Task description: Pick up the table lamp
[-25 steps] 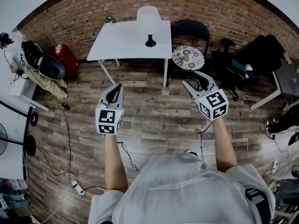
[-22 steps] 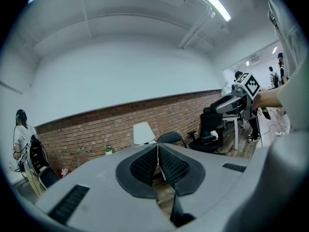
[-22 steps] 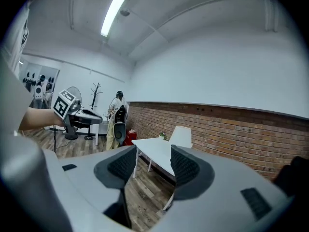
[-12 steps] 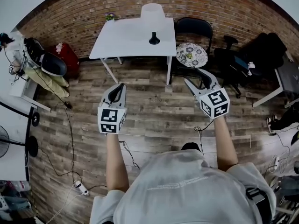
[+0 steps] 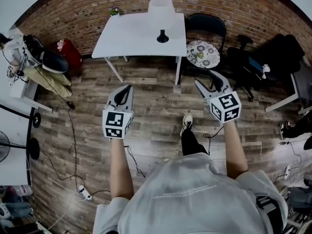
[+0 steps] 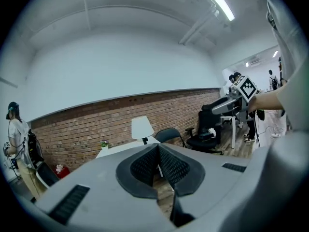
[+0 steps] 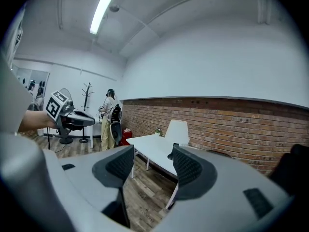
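- Position: table lamp [image 5: 161, 8] stands upright at the far side of the white table [image 5: 131, 38], shade close to the brick wall [image 5: 83, 13], well ahead of both grippers.
- Left gripper [image 5: 126, 88]: jaws pressed together, nothing between them; held low over the plank floor [image 5: 151, 101], pointing at the table (reads as a carry posture, not a reach).
- Right gripper [image 5: 204, 79]: jaws apart, empty; the lamp lines up roughly with its gap, so it is probably the picking hand.
- Room: bare floor between the grippers and the table's near edge.
- Edges: cushioned chair [image 5: 203, 53] sits just right of the table corner, ahead of the right gripper; the approach should stay left of it. Little room behind the shade; the stem looks like the open grasp spot.
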The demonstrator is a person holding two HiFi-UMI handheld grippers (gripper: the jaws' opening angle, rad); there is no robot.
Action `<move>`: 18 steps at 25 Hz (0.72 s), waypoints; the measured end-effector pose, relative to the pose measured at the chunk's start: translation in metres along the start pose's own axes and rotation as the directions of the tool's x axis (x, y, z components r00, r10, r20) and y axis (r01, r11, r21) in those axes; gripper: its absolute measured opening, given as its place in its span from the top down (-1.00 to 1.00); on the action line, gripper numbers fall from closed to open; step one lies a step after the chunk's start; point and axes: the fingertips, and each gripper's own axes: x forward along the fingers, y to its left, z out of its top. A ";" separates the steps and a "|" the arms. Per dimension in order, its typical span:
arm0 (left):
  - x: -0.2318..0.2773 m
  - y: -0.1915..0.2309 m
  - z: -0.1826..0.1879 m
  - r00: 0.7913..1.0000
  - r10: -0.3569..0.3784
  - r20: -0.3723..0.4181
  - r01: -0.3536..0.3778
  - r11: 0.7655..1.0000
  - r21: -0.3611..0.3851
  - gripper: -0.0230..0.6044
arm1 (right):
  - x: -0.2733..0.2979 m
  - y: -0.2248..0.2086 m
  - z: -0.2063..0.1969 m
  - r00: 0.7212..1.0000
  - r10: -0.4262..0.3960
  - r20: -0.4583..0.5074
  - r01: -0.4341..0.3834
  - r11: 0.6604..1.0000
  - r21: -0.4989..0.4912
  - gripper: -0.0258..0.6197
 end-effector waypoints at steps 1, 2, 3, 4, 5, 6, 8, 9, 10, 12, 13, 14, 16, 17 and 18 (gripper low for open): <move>0.007 0.002 -0.001 1.000 -0.002 -0.002 0.002 1.000 -0.008 0.89 | 0.007 -0.005 -0.001 1.000 0.007 0.003 -0.007 1.000 -0.001 0.13; 0.016 0.005 0.000 1.000 0.002 -0.002 -0.002 1.000 -0.014 0.89 | 0.016 -0.011 -0.001 1.000 0.015 0.008 -0.015 1.000 -0.003 0.13; 0.026 0.009 0.002 1.000 0.008 0.001 -0.008 1.000 -0.018 0.89 | 0.025 -0.019 -0.001 1.000 0.021 0.014 -0.021 1.000 -0.004 0.13; 0.038 0.013 0.005 1.000 0.014 0.006 -0.014 1.000 -0.019 0.89 | 0.034 -0.029 -0.002 1.000 0.025 0.018 -0.025 1.000 -0.003 0.12; 0.050 0.016 0.008 1.000 0.018 0.011 -0.018 1.000 -0.020 0.89 | 0.044 -0.039 -0.002 0.999 0.029 0.022 -0.029 1.000 0.000 0.11; 0.062 0.019 0.010 1.000 0.022 0.013 -0.022 1.000 -0.019 0.89 | 0.055 -0.049 -0.003 0.999 0.034 0.025 -0.034 0.999 0.006 0.11; 0.084 0.026 0.016 0.999 0.031 0.015 -0.031 0.999 -0.021 0.89 | 0.078 -0.068 -0.003 0.998 0.046 0.032 -0.047 0.999 0.024 0.09; 0.095 0.031 0.020 0.999 0.039 0.016 -0.039 0.999 -0.027 0.89 | 0.088 -0.076 -0.002 0.998 0.054 0.036 -0.055 0.998 0.032 0.09; 0.106 0.036 0.024 0.999 0.050 0.019 -0.049 0.998 -0.034 0.89 | 0.099 -0.085 -0.001 0.997 0.063 0.039 -0.064 0.997 0.039 0.09; 0.128 0.047 0.035 0.997 0.076 0.025 -0.075 0.996 -0.046 0.89 | 0.119 -0.102 0.002 0.996 0.081 0.041 -0.082 0.996 0.044 0.08; 0.138 0.052 0.038 0.996 0.089 0.021 -0.088 0.995 -0.049 0.89 | 0.129 -0.109 0.003 0.995 0.090 0.041 -0.092 0.995 0.045 0.08; 0.148 0.057 0.040 0.995 0.101 0.012 -0.101 0.993 -0.053 0.89 | 0.139 -0.117 0.004 0.994 0.100 0.042 -0.102 0.994 0.046 0.08; 0.169 0.066 0.040 0.992 0.122 -0.009 -0.123 0.990 -0.073 0.89 | 0.157 -0.132 0.005 0.992 0.118 0.043 -0.120 0.992 0.048 0.07; 0.179 0.069 0.040 0.992 0.128 -0.017 -0.129 0.988 -0.089 0.89 | 0.165 -0.139 0.006 0.991 0.126 0.044 -0.128 0.991 0.049 0.07; 0.189 0.072 0.039 0.991 0.131 -0.024 -0.133 0.986 -0.105 0.89 | 0.172 -0.146 0.006 0.990 0.135 0.043 -0.138 0.989 0.050 0.07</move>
